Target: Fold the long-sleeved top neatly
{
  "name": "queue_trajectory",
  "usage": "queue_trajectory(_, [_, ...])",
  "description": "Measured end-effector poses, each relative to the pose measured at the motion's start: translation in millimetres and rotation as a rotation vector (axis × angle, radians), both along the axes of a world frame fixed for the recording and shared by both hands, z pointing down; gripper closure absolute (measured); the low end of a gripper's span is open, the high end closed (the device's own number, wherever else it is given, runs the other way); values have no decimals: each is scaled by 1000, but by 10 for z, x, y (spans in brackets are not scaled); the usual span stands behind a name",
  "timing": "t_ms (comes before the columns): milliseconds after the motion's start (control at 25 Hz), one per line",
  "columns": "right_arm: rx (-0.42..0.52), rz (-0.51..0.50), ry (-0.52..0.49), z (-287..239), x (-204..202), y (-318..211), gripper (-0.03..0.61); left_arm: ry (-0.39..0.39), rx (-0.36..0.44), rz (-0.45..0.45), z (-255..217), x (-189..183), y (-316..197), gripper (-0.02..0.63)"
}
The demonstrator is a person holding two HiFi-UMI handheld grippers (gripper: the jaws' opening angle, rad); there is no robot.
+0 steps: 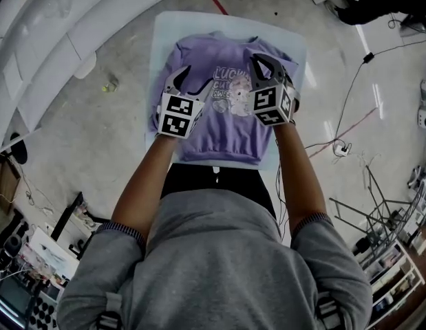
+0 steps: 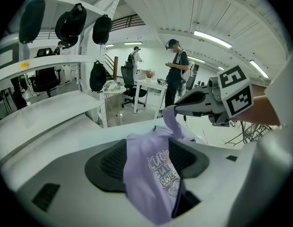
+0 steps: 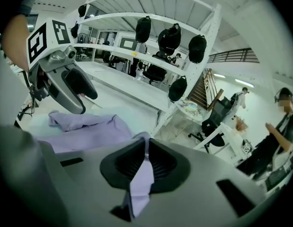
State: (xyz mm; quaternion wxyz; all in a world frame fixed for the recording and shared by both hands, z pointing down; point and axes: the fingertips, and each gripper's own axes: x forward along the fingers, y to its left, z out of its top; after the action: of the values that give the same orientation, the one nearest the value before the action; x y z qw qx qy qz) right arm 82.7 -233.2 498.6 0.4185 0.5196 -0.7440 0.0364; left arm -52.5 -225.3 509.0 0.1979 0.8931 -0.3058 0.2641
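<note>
A pale lilac long-sleeved top [image 1: 219, 126] with a cartoon print and lettering on its chest lies on a white rectangular surface [image 1: 164, 33]. Its ribbed hem is toward the person and its upper part is lifted in both claws. The left claw [image 1: 195, 80] is clenched on a broad bunch of the printed front, which fills the gap between its pads in the left gripper view. The right claw [image 1: 268, 64] is clenched on a thin, narrow fold of the same cloth, and only a slim strip shows between its pads in the right gripper view.

The right-hand hold looks the weaker. So little cloth is pinched there that a tug across the surface could pull it free, dropping that side and skewing the fold. The two holds also differ, one a thick wad and one an edge, so the folded line may land crooked or trap wrinkles. The sleeves cannot be told apart from the body here. If they lie loose, they could bunch under the fold.
</note>
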Motion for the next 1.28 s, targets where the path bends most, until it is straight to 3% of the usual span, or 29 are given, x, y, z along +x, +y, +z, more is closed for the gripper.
queue_trajectory(280, [-38,-45,-16,394,-466,-233,545,-5,-28,-24,185,-237,-84,313])
queue_trajectory(640, [-159,-35,-47,1208,-814,-322,533,-33,-72,-74,453,-638,-27,313])
queue_trajectory(800, [-214,-10,-119,1371,-940,-285,488,-45,-92,-101,557,-824,24,313])
queue_trajectory(920, [-233,-12,-167,1378,-1042,-254,401,-47,-95,-114,591,-930,44,313])
queue_trajectory(1120, [-230,-35,-196,1322,-1150,-209,364,-55,-93,-139,621,-1090,66,313])
queue_trajectory(1280, [-216,21,-198,1318,-1070,-211,346,-77,-103,-173,686,-1328,124,313])
